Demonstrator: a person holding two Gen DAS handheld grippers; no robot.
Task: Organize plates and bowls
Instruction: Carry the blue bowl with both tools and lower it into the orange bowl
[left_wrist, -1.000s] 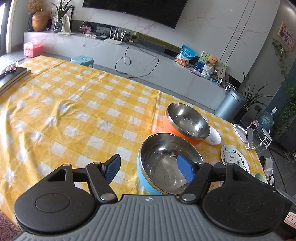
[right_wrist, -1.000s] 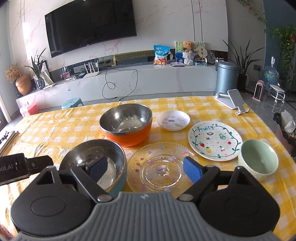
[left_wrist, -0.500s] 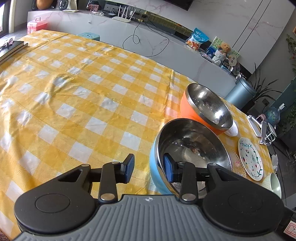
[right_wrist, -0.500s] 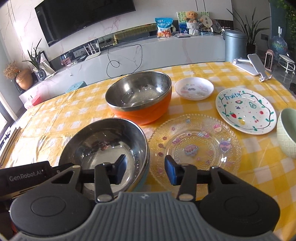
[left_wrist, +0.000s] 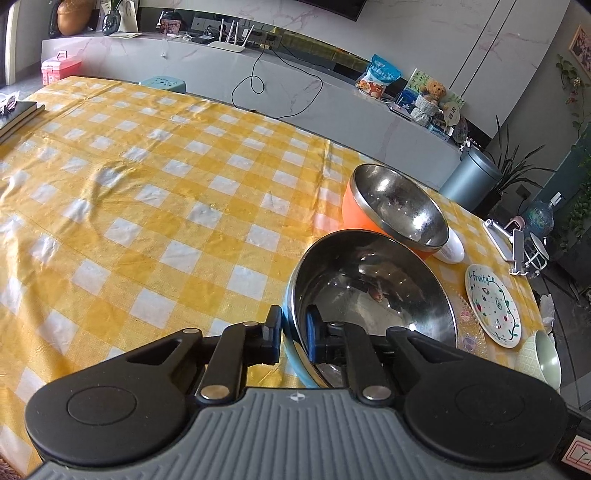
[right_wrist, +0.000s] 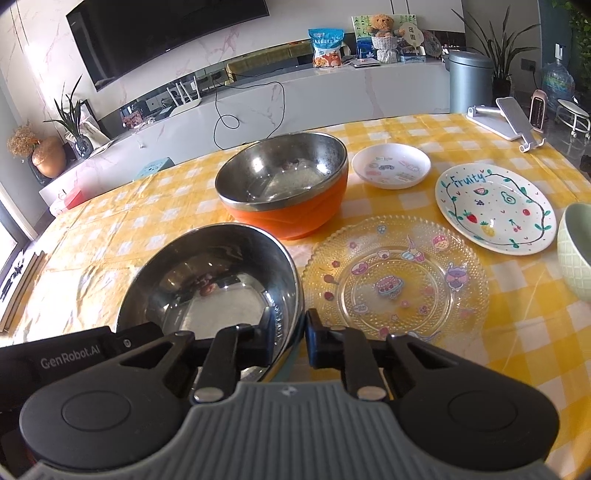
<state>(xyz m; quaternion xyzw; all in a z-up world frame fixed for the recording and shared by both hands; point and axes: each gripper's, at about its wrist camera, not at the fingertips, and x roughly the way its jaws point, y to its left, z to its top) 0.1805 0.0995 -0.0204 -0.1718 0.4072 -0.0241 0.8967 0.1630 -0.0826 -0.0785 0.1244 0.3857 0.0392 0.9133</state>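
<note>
Here, both grippers are pinching the rim of the blue bowl: the left gripper is clamped on its near left edge, one finger outside the wall and one inside, and the right gripper is clamped on its near right edge the same way. The bowl is sitting at the near side of the table, just in front of the orange bowl and just beside the glass plate. The steel lip looks slick, so uneven lifting is likely to tip the bowl or let it slide free, and a swing rightward is risking a knock against the glass plate. Wide bare cloth is lying open to the left; the right is crowded with the fruit plate, the small dish and the green bowl.
</note>
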